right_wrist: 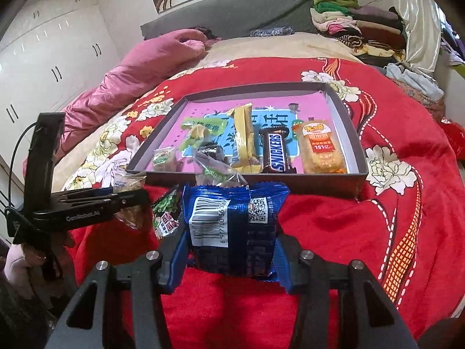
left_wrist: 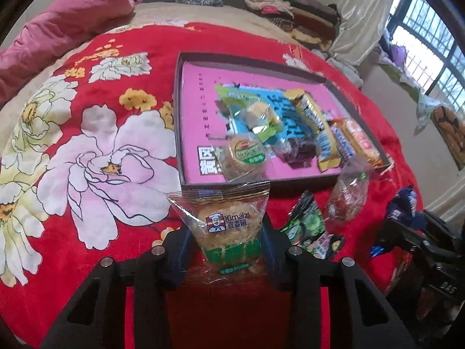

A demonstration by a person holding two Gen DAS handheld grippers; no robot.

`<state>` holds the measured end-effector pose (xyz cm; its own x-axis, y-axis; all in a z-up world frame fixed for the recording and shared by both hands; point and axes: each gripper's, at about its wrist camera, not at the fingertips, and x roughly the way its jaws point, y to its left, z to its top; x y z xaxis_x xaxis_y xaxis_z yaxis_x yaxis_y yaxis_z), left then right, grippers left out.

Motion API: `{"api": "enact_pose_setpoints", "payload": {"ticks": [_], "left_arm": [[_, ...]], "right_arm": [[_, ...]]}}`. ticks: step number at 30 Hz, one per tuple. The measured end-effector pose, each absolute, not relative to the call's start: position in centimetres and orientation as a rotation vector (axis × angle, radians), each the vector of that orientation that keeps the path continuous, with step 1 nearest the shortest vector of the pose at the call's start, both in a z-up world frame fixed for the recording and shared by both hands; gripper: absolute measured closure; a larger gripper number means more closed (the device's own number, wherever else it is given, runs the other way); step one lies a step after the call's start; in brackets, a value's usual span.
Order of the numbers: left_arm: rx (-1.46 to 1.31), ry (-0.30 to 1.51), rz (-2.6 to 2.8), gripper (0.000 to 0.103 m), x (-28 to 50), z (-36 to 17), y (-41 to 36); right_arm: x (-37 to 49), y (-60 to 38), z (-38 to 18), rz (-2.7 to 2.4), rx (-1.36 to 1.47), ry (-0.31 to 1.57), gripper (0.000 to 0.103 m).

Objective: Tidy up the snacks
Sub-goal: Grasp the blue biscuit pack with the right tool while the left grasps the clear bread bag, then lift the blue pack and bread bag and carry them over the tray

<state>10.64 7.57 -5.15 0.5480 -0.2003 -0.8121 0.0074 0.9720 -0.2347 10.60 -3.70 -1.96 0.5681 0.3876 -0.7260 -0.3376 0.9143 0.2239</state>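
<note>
My left gripper (left_wrist: 225,244) is shut on a clear Ximaizi pastry packet (left_wrist: 223,226) and holds it above the red blanket, just in front of the snack box (left_wrist: 186,122). My right gripper (right_wrist: 232,244) is shut on a blue foil packet (right_wrist: 232,226), also in front of the box (right_wrist: 345,116). The box holds several snacks, among them a Snickers bar (right_wrist: 277,152), a yellow bar (right_wrist: 244,136) and an orange rice cracker pack (right_wrist: 321,148). A green-black packet (left_wrist: 308,226) and a clear candy bag (left_wrist: 347,197) lie on the blanket before the box.
The red flowered blanket (left_wrist: 96,145) covers a bed. A pink quilt (right_wrist: 139,69) lies at the far left, folded clothes (right_wrist: 357,26) at the far right. The left gripper (right_wrist: 87,206) shows in the right wrist view, close beside the blue packet.
</note>
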Motion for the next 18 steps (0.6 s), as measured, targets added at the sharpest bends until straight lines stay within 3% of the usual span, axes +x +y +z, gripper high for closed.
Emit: {"api": "enact_pose_setpoints", "payload": {"ticks": [18], "left_arm": [[-0.258, 0.867, -0.149, 0.060, 8.7, -0.7, 8.5]], "right_arm": [[10.5, -4.2, -0.1, 0.416, 0.068, 0.803, 0.052]]}}
